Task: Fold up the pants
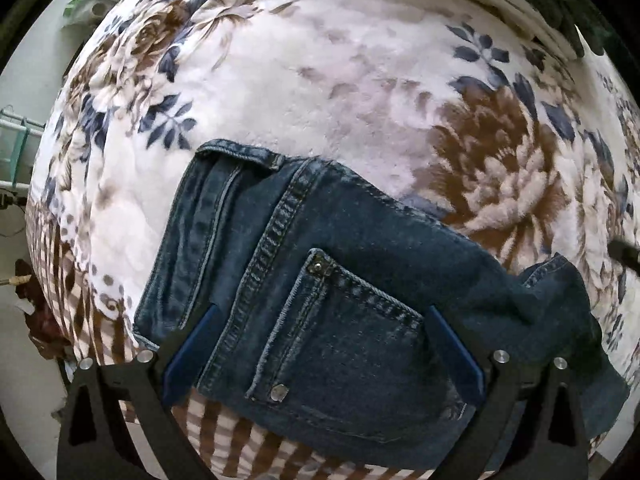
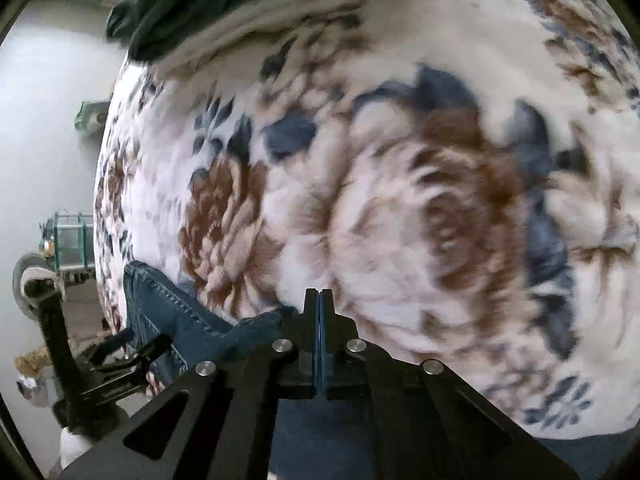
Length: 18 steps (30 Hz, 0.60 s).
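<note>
Dark blue jeans (image 1: 340, 280) lie on a floral blanket (image 1: 320, 80), waistband at the upper left and a back pocket in the middle. My left gripper (image 1: 320, 320) is open, its blue-padded fingers (image 1: 192, 348) spread either side of the pocket, just above the denim. In the right wrist view my right gripper (image 2: 320, 300) is shut; denim (image 2: 192, 320) lies under and to the left of it, and whether cloth is pinched between the pads I cannot tell. The left gripper (image 2: 120, 364) shows at the lower left there. The right gripper's tip (image 1: 624, 254) shows at the left view's right edge.
The blanket (image 2: 400, 200) covers a bed whose edge runs down the left of both views. Folded dark and pale cloth (image 2: 200, 8) is piled at the far end. A green wire rack (image 2: 72, 240) and floor clutter stand beside the bed on the left.
</note>
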Tool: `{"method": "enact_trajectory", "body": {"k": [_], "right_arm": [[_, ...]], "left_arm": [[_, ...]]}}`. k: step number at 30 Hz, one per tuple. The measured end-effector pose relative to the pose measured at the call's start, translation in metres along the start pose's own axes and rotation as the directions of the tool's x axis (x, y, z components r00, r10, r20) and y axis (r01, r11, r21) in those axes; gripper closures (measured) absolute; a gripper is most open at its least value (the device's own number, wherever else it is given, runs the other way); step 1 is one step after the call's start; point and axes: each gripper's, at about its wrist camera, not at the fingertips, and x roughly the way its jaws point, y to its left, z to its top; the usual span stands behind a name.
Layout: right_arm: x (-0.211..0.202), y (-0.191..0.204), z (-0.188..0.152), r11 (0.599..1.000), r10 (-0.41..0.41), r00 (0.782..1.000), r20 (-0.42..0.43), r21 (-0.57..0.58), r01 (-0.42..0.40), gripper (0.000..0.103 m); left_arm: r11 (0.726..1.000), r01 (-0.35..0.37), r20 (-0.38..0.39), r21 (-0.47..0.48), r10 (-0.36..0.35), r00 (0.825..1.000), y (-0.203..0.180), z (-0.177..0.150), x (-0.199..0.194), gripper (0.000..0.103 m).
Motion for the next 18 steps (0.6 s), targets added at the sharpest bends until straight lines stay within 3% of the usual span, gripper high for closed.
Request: {"method": "enact_trajectory", "body": {"k": [3,5,6,7,10,15,18], "right_arm": [[0.008,-0.015,-0.005,0.989,0.129,0.978,-0.162,0.085,-0.117,0.098],[0.017,-0.008,-0.008,0.981,0.192,0.954,-0.231,0.068,-0.181,0.073],[0.026,-0.004,-0.01,0.979,0.204,0.947,-0.249,0.07,-0.192,0.043],[0.031,-0.004,-0.013,0.977,0.214,0.943,-0.253,0.073,-0.202,0.03],[0.059,0.011,-0.019,0.986,0.164,0.947,-0.277,0.028,-0.163,0.031],[0.059,0.026,-0.041,0.981,0.144,0.95,-0.276,-0.086,-0.174,0.035],[0.067,0.026,-0.06,0.965,0.202,0.896,-0.396,-0.073,-0.25,0.037]], "left_arm": [[1.0,0.005,0.003,-0.005,-0.005,1.0,0.006,-0.006,-0.001,0.0],[1.0,0.007,0.013,-0.001,-0.007,1.0,0.004,-0.007,-0.006,0.0],[1.0,0.011,0.016,0.0,-0.011,1.0,0.012,-0.011,-0.01,0.0],[1.0,0.012,0.017,0.004,-0.012,1.0,0.01,-0.014,-0.009,0.0],[1.0,0.001,0.008,0.017,-0.001,1.0,0.004,-0.017,-0.006,0.0],[1.0,-0.016,0.003,0.008,0.016,1.0,-0.001,-0.017,0.005,0.0],[1.0,-0.003,-0.012,-0.009,0.003,1.0,-0.002,-0.026,0.021,0.0]]}}
